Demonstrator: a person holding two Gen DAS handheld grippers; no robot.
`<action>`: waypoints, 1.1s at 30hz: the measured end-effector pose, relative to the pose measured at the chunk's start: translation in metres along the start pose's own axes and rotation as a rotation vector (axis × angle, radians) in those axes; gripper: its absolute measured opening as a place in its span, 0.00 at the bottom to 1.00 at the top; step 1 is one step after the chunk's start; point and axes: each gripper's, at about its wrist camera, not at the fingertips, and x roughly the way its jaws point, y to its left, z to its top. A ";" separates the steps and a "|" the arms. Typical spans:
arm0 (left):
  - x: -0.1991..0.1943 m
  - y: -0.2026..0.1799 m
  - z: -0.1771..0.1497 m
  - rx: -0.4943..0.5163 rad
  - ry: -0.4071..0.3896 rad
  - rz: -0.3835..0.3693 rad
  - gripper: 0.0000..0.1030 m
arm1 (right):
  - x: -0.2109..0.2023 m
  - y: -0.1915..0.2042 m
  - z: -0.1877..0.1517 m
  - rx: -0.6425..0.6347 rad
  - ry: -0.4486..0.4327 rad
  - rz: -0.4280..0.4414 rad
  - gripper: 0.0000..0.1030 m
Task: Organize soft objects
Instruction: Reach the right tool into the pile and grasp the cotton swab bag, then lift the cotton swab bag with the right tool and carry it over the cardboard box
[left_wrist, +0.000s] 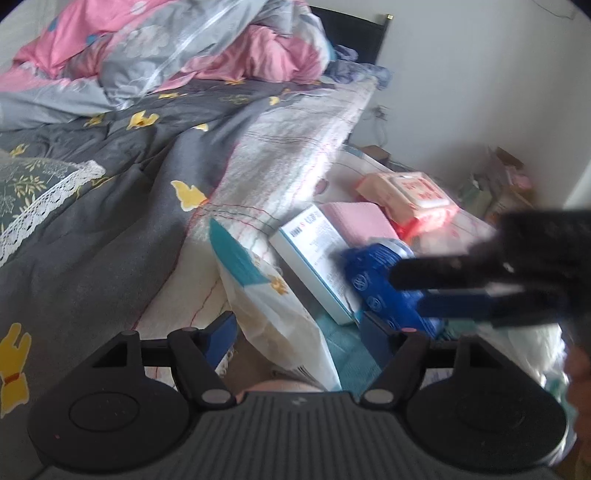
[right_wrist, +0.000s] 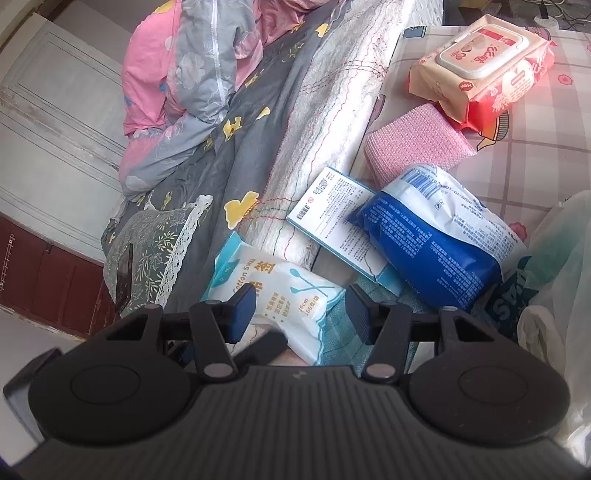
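A white cotton swab bag (left_wrist: 273, 314) (right_wrist: 284, 291) lies at the bed's edge on something teal. My left gripper (left_wrist: 299, 336) is open, with the bag's near end between its pads and no pad visibly pressing. My right gripper (right_wrist: 301, 314) is also open and hovers over the same bag. In the left wrist view the right gripper (left_wrist: 406, 291) reaches in from the right over a blue and white soft pack (left_wrist: 373, 280) (right_wrist: 436, 236). Behind lie a white box (right_wrist: 332, 218), a pink sponge cloth (right_wrist: 413, 144) and a wet wipes pack (right_wrist: 484, 70).
The bed on the left carries a grey quilt with yellow prints (left_wrist: 110, 221), a lace-edged pillow (left_wrist: 33, 184) and a bunched pink and grey duvet (left_wrist: 147, 48). A checked tablecloth (right_wrist: 546, 155) covers the surface under the packs. A thin plastic bag (right_wrist: 554, 258) stands at the right.
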 end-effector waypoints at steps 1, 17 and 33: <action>0.004 0.002 0.001 -0.020 0.000 0.012 0.59 | -0.002 -0.002 0.000 0.003 0.002 0.004 0.52; -0.055 0.011 0.019 0.028 -0.029 -0.216 0.21 | -0.054 0.003 -0.002 -0.034 -0.131 0.068 0.52; -0.033 0.015 -0.030 0.199 0.229 -0.319 0.29 | -0.020 -0.021 -0.098 0.019 -0.011 0.020 0.36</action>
